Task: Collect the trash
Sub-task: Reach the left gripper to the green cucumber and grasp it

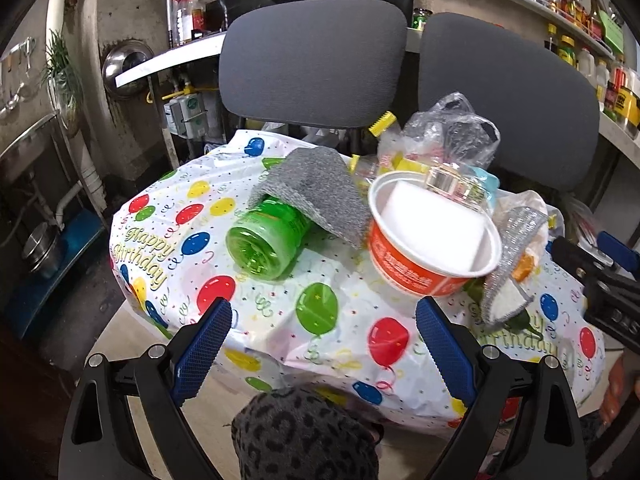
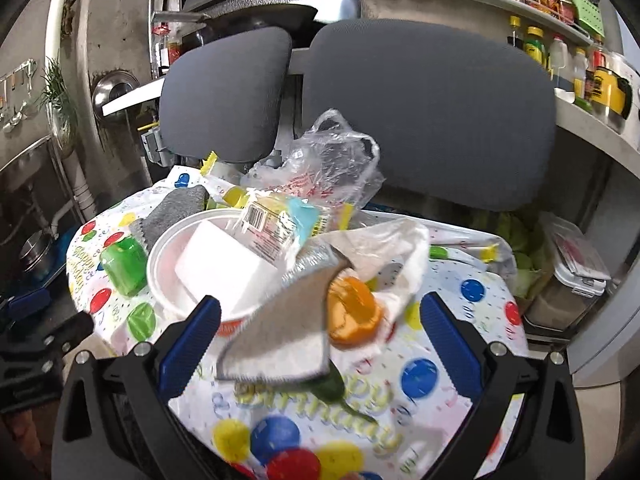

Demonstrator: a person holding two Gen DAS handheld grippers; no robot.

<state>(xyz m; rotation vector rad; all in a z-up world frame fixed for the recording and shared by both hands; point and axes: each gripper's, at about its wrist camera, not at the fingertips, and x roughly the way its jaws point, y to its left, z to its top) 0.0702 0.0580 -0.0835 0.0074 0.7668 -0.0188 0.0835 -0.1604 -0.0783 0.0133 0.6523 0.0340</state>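
The left gripper (image 1: 323, 338) has its fingers spread wide and grasps nothing, above the balloon tablecloth (image 1: 280, 312). At its 11 o'clock lies a green bottle (image 1: 266, 238) under a grey cloth (image 1: 316, 192); at 1 o'clock stands the orange paper bowl (image 1: 424, 268). The right gripper (image 2: 320, 338) is also released, with a silver scouring cloth (image 2: 280, 340) between its fingers and an orange cap (image 2: 352, 312) at 1 o'clock.

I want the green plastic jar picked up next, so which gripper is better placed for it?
Left. The green jar lies on its side just ahead of the open left gripper, nothing between. From the right gripper, also open, the paper bowl blocks the way.
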